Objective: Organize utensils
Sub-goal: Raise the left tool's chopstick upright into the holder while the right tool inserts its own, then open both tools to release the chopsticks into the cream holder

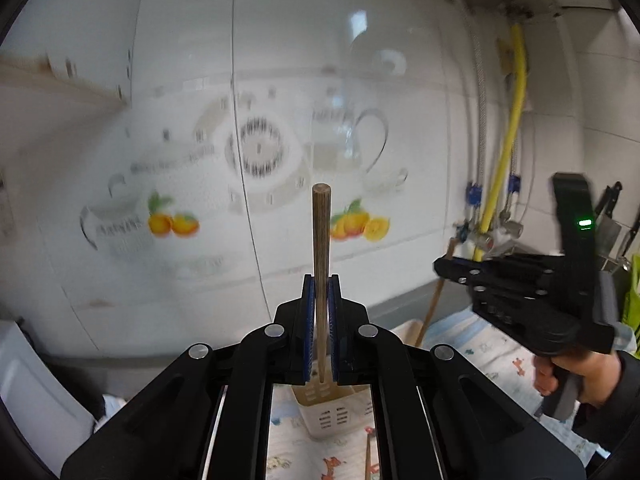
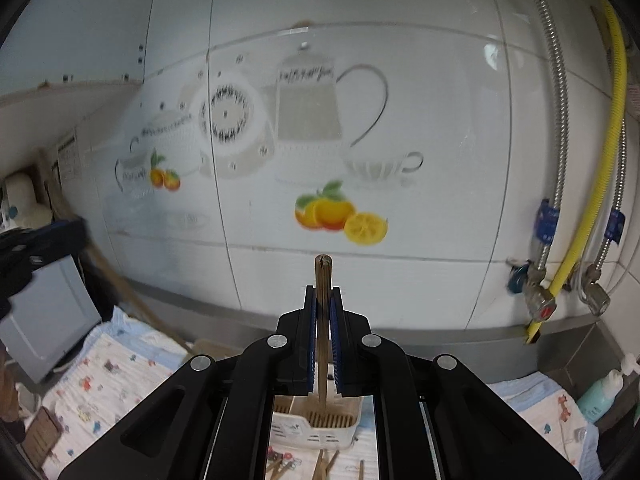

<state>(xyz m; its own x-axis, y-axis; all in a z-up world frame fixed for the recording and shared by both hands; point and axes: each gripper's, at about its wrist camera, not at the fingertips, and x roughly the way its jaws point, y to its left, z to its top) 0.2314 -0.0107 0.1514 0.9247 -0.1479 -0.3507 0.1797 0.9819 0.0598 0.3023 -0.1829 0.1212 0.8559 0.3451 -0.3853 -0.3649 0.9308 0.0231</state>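
Observation:
My left gripper (image 1: 321,280) is shut on a wooden chopstick (image 1: 321,240) that stands upright between the blue pads; its lower end reaches toward a white slotted utensil holder (image 1: 332,412) below. My right gripper (image 2: 323,292) is shut on another wooden chopstick (image 2: 323,276), upright, its lower end inside the white utensil holder (image 2: 316,428). The right gripper also shows at the right of the left wrist view (image 1: 452,268), held by a hand. Loose chopsticks (image 2: 324,464) lie on the cloth in front of the holder.
A printed cloth (image 2: 104,376) covers the counter. A tiled wall (image 2: 360,120) with teapot and fruit decals stands close behind. A yellow hose (image 2: 600,160) and metal pipes with valves run at the right. A teal bottle (image 2: 598,394) stands at right. A wooden spatula (image 1: 432,308) leans on the wall.

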